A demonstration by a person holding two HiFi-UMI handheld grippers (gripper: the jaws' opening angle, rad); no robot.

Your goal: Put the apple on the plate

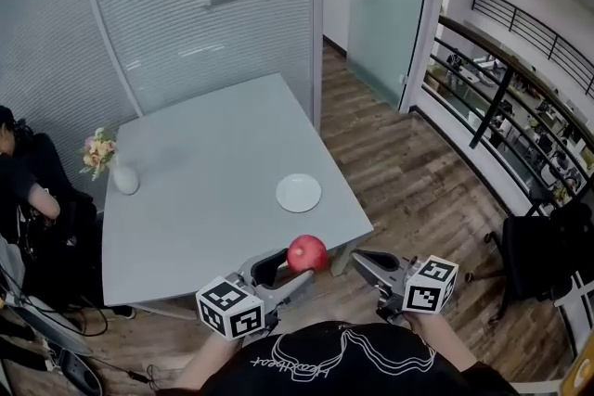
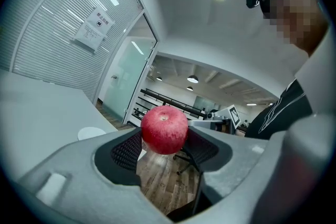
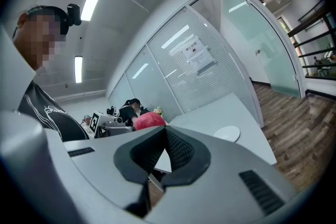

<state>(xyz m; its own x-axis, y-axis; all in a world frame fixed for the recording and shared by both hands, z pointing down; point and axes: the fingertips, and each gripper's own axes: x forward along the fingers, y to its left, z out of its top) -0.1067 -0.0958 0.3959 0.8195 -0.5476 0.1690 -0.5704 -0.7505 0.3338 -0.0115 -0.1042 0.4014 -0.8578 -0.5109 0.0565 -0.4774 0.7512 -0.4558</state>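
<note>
Two tools show at the frame's bottom: the left tool (image 1: 297, 267) clamps the apple (image 1: 307, 252) below the plate (image 1: 298, 192) on the worktop (image 1: 204, 172), while the right tool (image 1: 364, 261) seems closed.

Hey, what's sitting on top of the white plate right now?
Nothing: the plate shows bare and fully uncovered on the table. The apple is clamped in the left gripper by the table's near edge.
</note>
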